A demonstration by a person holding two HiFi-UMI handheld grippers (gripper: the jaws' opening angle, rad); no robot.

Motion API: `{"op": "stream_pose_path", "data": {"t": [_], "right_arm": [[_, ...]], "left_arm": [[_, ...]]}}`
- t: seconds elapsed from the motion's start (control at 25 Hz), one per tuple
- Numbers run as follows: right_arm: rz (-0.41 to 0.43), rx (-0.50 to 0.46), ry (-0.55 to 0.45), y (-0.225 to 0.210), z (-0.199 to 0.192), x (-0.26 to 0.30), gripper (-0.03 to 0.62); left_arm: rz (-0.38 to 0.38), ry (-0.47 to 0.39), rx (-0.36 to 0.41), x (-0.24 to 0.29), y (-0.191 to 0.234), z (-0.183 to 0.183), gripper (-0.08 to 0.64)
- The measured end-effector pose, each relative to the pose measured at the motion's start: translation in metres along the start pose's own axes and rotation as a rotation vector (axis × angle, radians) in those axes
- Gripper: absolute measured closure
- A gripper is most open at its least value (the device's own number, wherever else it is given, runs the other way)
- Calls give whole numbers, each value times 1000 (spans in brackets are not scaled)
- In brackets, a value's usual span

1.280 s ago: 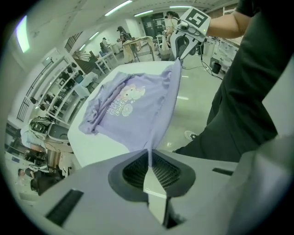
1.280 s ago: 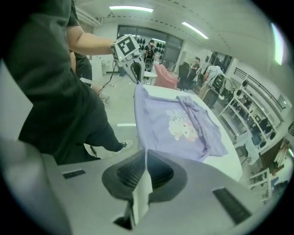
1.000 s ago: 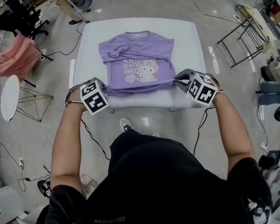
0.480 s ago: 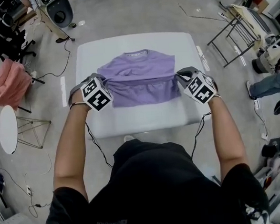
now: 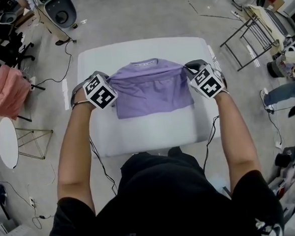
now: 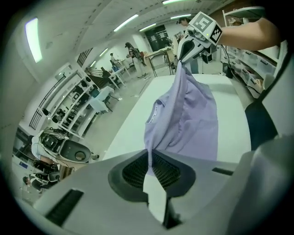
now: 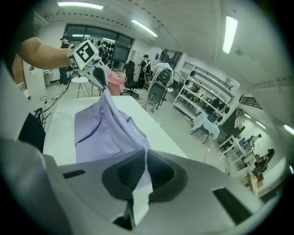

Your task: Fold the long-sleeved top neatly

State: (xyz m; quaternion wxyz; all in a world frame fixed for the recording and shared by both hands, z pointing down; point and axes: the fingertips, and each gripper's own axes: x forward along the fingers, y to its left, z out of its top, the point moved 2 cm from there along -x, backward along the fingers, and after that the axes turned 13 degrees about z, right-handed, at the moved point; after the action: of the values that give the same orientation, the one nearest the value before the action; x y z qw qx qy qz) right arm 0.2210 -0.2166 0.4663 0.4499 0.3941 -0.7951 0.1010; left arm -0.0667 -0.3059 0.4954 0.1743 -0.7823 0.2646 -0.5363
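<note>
Watching the hem-to-collar fold land. Both grippers went from the near edge of the table (image 5: 143, 133) to its far half in the last sec, carrying the hem of the lilac top (image 5: 153, 92) w/ them. The cartoon print that faced up is now covered; only plain fabric shows.

Left gripper (image 5: 109, 80) is pinched tight on the left hem corner, right gripper (image 5: 188, 67) same on the right corner. Each gripper view shows pads closed on a thin fold of cloth, nothing else btwn them. Cloth hangs taut btwn the two, corners lifted off the table, roughly level w/ the collar (image 5: 144, 63). Top sits mid-table toward the far side, folded edge facing the near edge.

My read: half-fold basically done, not yet laid. Needs lowering so hem meets shoulder line, then let go + smooth. Can't tell if sleeves are tucked in, hidden now.

Around:
- Only the top is on the table, so nothing blocks the drop.
- Gripper cables (image 5: 97, 153) trail off the table's near edge, apart from the cloth.
- Pink garment (image 5: 5, 94) and small round stand (image 5: 7, 142) are left of the table.
- Metal frame (image 5: 242, 35) is right of the table, a person's legs (image 5: 282, 94) further right.
- All of it is on the floor, well apart from the table.

Only risk I see: uneven drop, skewed hem.
</note>
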Motion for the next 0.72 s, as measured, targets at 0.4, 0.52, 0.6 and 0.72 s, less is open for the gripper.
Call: {"op": "stream_pose_path", "data": {"t": [0.4, 0.52, 0.6, 0.72], "right_arm": [[82, 38, 55, -62, -5, 95, 572], [89, 64, 91, -71, -14, 126, 572], [104, 73, 121, -74, -19, 143, 572], [126, 94, 142, -75, -28, 160, 572]], "left_arm": [[-100, 221, -116, 80, -2, -12, 532], [-104, 272, -128, 107, -2, -16, 532], [-108, 297, -148, 123, -1, -19, 531], [-119, 327, -190, 139, -3, -25, 531]]}}
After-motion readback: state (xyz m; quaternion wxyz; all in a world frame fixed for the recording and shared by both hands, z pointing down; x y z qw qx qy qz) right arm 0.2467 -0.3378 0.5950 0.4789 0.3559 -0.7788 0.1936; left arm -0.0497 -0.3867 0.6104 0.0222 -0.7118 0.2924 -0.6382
